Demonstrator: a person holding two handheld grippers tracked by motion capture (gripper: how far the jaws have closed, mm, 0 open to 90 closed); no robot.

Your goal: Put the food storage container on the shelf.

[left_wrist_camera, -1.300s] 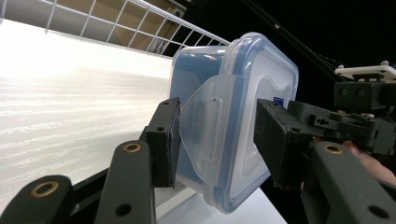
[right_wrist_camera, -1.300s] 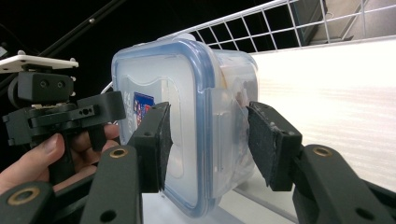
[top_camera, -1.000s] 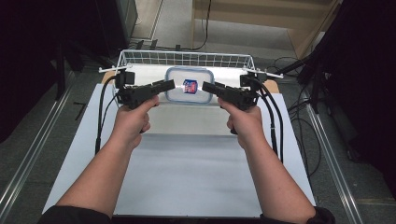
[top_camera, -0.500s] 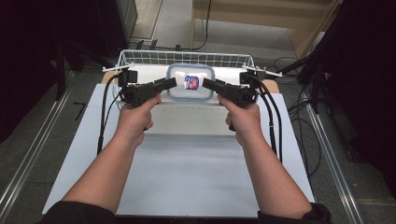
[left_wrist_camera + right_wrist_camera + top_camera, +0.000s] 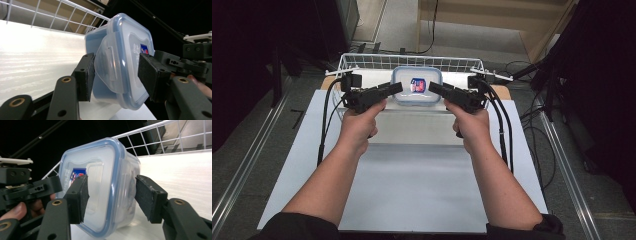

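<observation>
I have a claw in each hand, and the plastic container sits in the wire basket straight ahead of both, its blue-rimmed lid facing up and its short ends toward my two claws. My left gripper has its jaws straddling the near end latch; they have just been opening, and in the left gripper view one pad lies against or just beside the container wall while the other stands clear of the lid with a gap showing, so I count that claw as open with the box between its jaws. My right gripper has likewise been opening: in the right gripper view its pads flank the far end of the box, neither one pressing. The risk, as I judge it, is that the box is loose between four pads. If I pull one claw back crookedly, a pad could catch the latch or the rim and drag the box against the basket wall or tip it. If I mean to lift the latches and close unevenly, one side could pinch first and skew the container, so the other claw misses its flap. The clear plastic looks slippery, so a light squeeze might let it slide.
</observation>
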